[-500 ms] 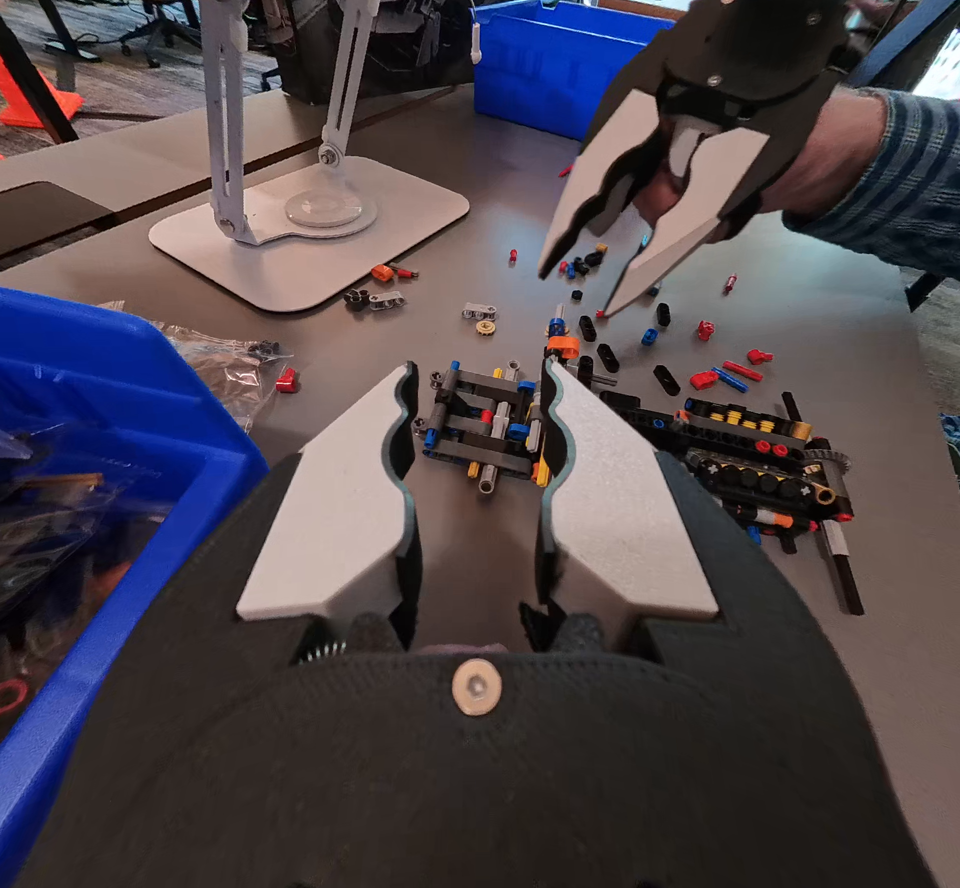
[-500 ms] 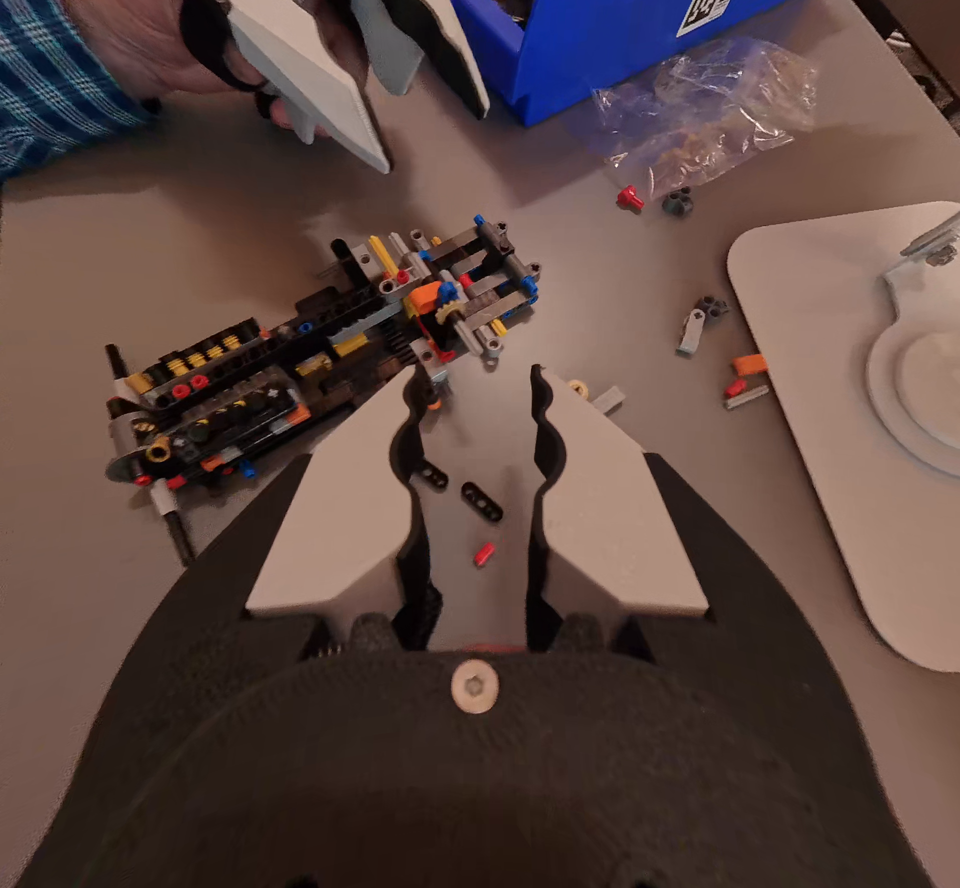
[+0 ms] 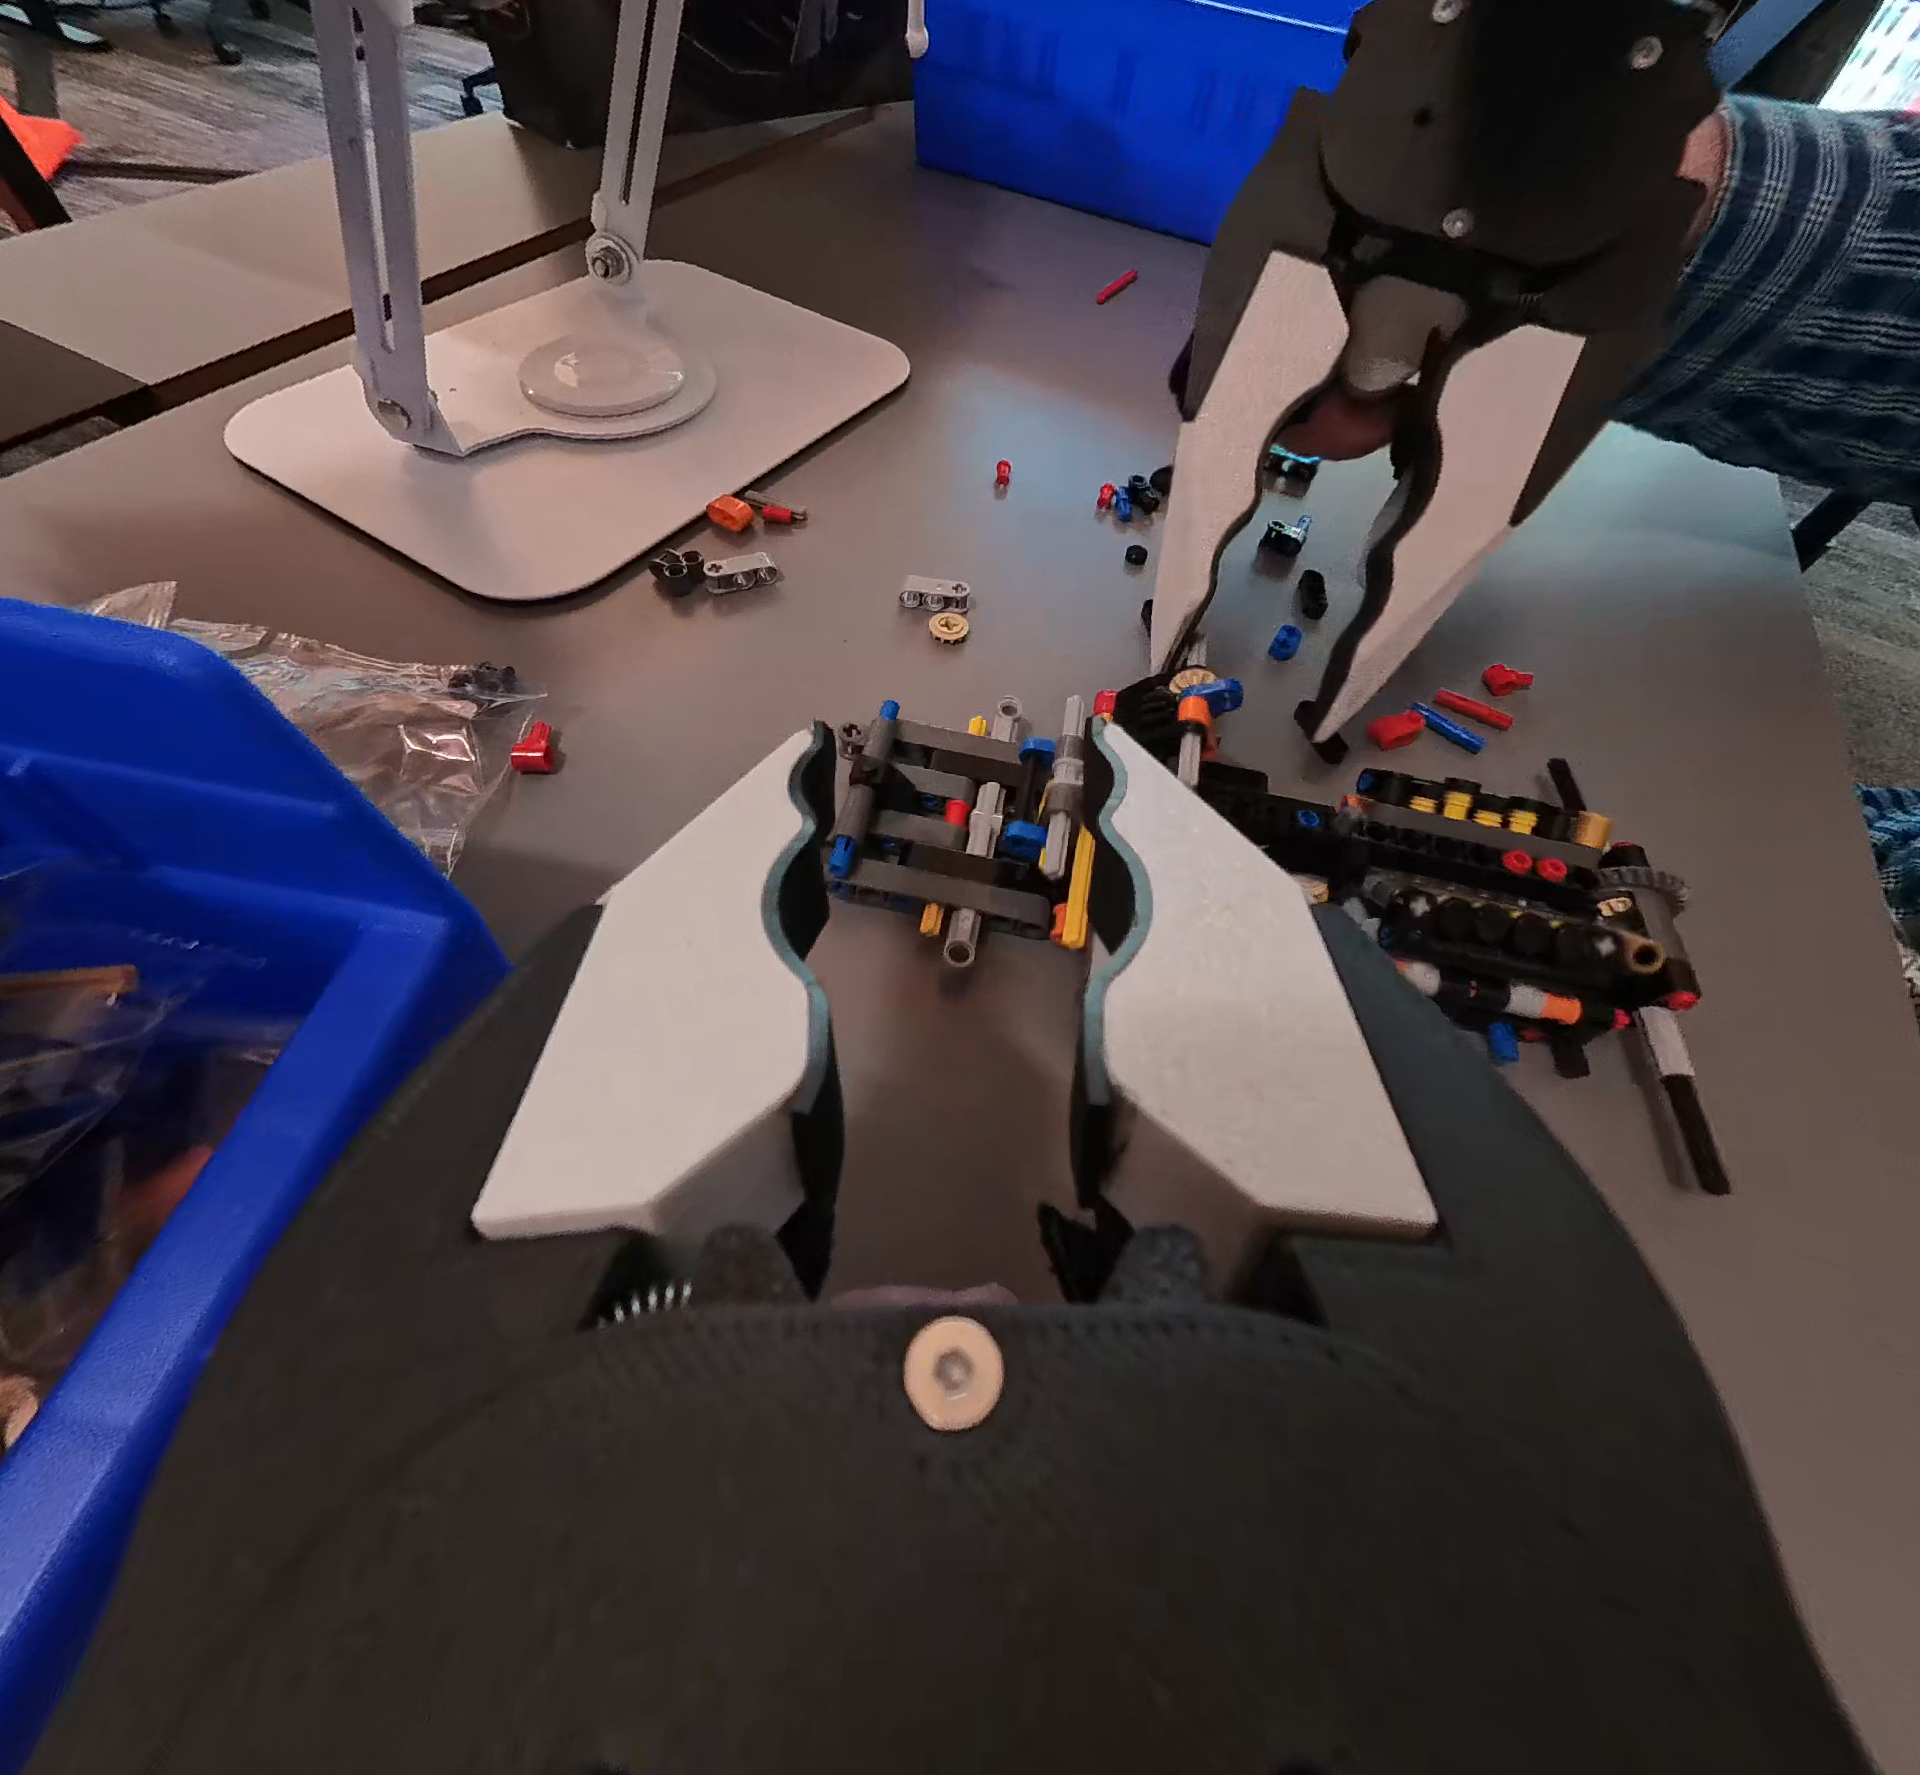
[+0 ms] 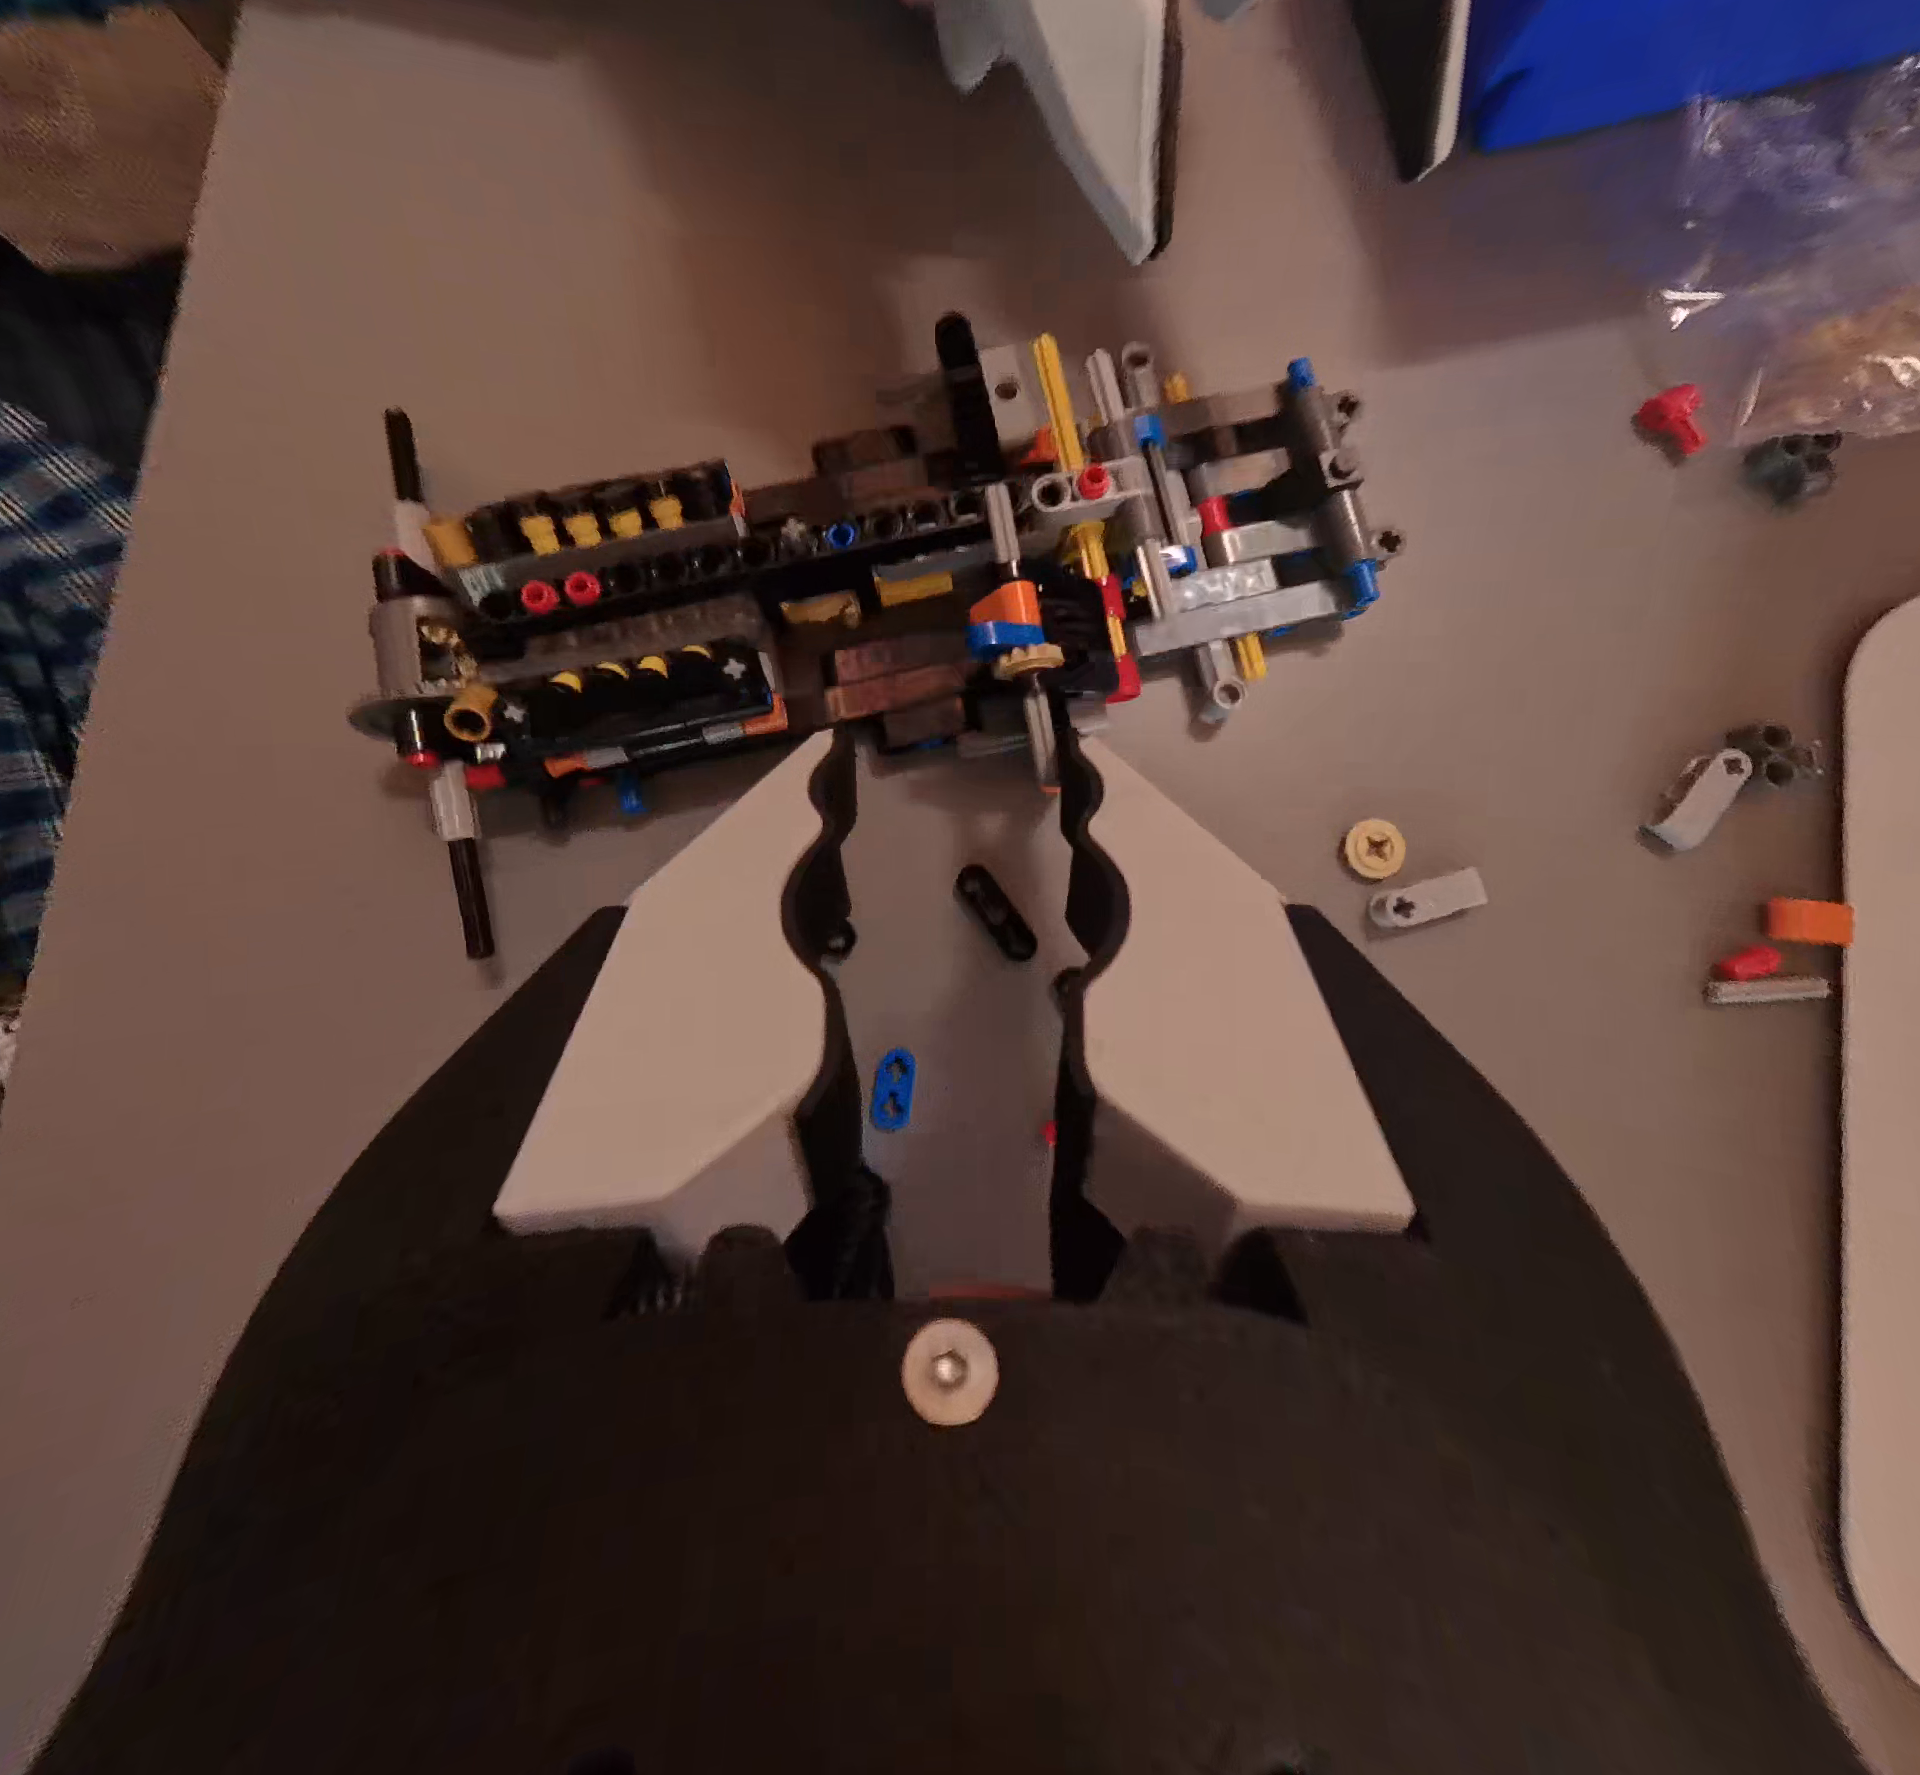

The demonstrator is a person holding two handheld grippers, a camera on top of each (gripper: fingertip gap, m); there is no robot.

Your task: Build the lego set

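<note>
**Right gripper drops to the model's edge**

Since the earlier frame the right gripper [image 3: 1247, 697] has come down from above the loose parts, and its fingertips are now sitting at the long side of the lego model [image 4: 873, 572], near the orange and blue piece on a thin axle. Its jaws are standing apart with nothing between them; a small black link [image 4: 995, 910] and a blue link [image 4: 894, 1088] are lying on the table [image 4: 623, 219] in the gap behind the tips.

The left gripper [image 3: 961, 759] is hovering at the grey-framed end of the model, its jaws also spread, one tip on each side of that frame; whether they are touching it cannot be told.

The model is lying flat in the middle of the table, between the two grippers. Scattered small parts are lying around it. A blue bin [image 3: 187, 894] with a clear plastic bag [image 3: 364, 717] beside it is sitting near the left gripper, and a white stand [image 3: 561, 437] is resting farther back.
</note>
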